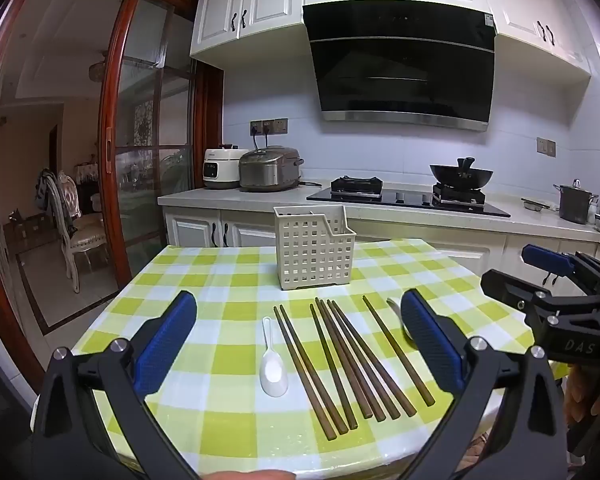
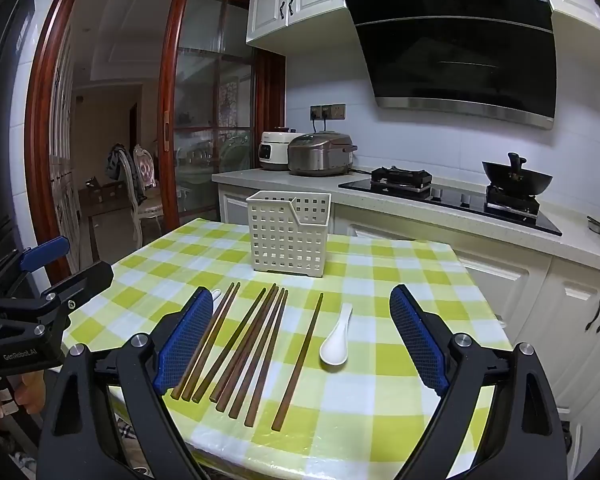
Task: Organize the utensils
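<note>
Several dark wooden chopsticks lie side by side on the green-checked table; they also show in the right wrist view. A white spoon lies left of them; a second white spoon lies right of them. A cream perforated utensil basket stands upright behind them, also in the right wrist view. My left gripper is open and empty above the near table edge. My right gripper is open and empty, beside the left one.
A kitchen counter runs behind the table with two rice cookers, a gas hob and a black wok. A glass sliding door with a wooden frame stands at the left. The table's near edge is just below both grippers.
</note>
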Tool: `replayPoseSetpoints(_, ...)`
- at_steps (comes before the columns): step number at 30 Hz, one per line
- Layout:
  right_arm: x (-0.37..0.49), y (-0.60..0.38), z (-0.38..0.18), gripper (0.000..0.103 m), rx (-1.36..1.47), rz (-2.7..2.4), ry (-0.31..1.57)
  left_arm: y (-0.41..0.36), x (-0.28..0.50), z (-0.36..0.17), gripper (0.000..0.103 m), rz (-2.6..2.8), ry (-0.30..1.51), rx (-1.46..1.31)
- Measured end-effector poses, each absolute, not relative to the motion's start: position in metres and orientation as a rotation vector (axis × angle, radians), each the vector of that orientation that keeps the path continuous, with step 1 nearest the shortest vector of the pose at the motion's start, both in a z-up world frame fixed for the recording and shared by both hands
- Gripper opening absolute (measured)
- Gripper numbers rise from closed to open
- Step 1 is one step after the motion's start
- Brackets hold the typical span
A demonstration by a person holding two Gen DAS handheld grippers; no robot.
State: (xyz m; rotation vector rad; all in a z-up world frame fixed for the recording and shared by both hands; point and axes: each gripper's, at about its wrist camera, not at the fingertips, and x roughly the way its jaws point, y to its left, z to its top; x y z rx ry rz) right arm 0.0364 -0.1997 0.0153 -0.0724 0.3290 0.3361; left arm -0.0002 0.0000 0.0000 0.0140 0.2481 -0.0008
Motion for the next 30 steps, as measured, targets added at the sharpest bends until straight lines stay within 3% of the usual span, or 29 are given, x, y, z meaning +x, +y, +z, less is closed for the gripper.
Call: replayPoseSetpoints(30,0.0333,-0.1938,0.0142,0.085,-0.061,0.344,0.334,0.0007,-0.0001,0.0016,0.099,-0.004,0.253,-0.007)
